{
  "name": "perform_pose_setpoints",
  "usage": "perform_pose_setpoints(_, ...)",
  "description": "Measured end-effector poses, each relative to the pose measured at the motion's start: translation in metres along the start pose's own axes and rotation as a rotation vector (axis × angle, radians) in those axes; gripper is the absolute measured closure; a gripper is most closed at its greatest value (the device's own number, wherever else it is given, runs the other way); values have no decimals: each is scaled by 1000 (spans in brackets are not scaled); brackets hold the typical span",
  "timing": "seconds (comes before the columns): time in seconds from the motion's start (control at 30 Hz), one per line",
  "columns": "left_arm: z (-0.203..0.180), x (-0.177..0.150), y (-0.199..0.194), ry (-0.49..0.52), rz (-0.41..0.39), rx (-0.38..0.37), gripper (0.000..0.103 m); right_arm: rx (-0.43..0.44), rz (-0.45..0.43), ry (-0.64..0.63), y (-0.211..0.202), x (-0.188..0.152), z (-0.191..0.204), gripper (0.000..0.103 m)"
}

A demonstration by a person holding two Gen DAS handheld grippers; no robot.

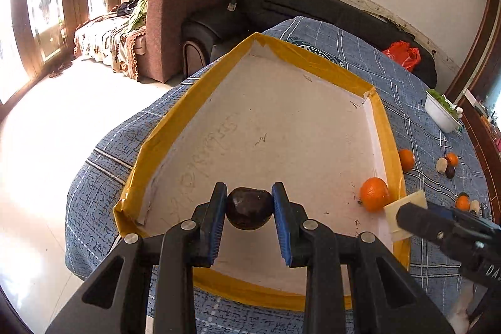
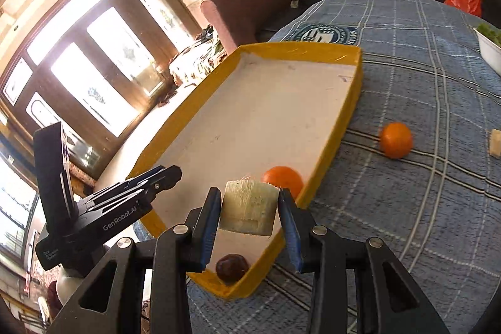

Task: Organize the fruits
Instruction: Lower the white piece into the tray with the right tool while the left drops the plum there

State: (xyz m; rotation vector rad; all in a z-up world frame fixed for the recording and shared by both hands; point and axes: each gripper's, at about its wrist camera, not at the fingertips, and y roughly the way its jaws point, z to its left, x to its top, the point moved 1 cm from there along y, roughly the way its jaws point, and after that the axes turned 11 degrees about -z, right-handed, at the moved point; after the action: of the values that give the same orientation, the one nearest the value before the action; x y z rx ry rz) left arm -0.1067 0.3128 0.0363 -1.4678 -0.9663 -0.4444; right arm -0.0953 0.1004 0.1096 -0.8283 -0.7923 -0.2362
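Far right of the left claw [image 1: 249, 208], the small fruits [image 1: 447, 165] are too tiny to name. The right claw [image 2: 250, 210] and its pale block [image 2: 249, 210] half hide the orange [image 2: 283, 177] beyond. The white bowl [image 2: 490, 52] runs off the picture's edge.

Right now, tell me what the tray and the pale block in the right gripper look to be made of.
Tray: likely cardboard, matte off-white floor with pen marks, rim wrapped in glossy yellow-brown tape that creases at the corners.
Pale block: fibrous cream-coloured piece, streaky grain with stray fibres at its top edge; perhaps cut sugarcane, uncertain. Right gripper clamps it.
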Motion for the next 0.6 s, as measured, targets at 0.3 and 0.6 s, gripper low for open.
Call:
perform_pose_setpoints(0.3,13,1,-9,-66,-5,-31,51,-22,78,-62,42,-17,25,61)
perform_pose_setpoints(0.6,18,8,-35,-118,-25,-19,35,-60,63,-133,44,-14,37,59)
